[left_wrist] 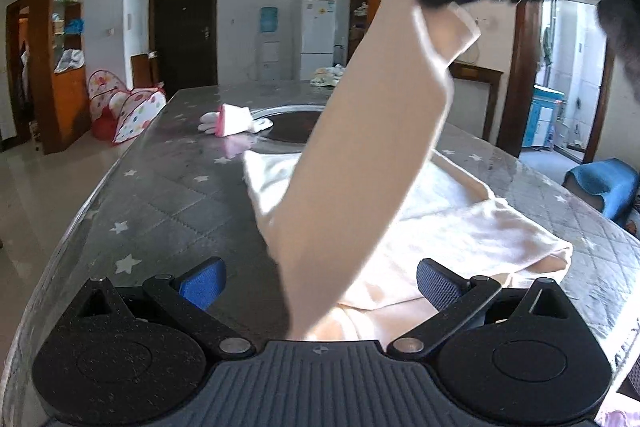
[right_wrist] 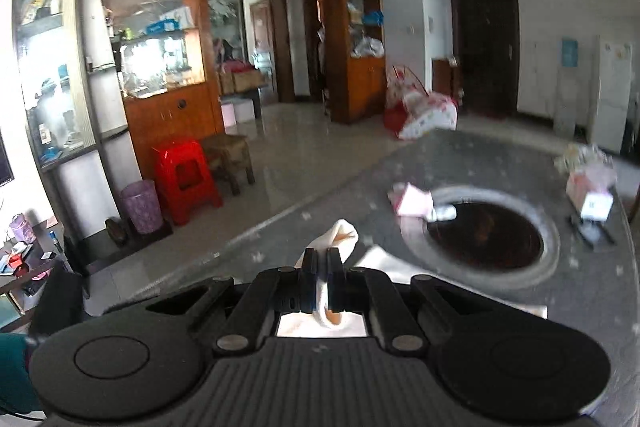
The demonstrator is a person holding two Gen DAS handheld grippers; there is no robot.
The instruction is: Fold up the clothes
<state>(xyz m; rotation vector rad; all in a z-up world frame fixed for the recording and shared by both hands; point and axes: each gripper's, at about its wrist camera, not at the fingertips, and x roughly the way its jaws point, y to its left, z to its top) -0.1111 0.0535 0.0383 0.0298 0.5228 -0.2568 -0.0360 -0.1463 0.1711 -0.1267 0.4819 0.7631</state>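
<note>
On star-quilted table (left_wrist: 168,195), cream garment (left_wrist: 460,227).

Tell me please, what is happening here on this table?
A person is folding a cream garment on a grey star-patterned table, with a handheld gripper in each hand. The right gripper has its jaws shut on one end of the garment and holds that long strip up in the air; the rest lies on the table. The left gripper is low over the garment with its jaws open, holding nothing. A small pink and white item lies farther back, untouched.
</note>
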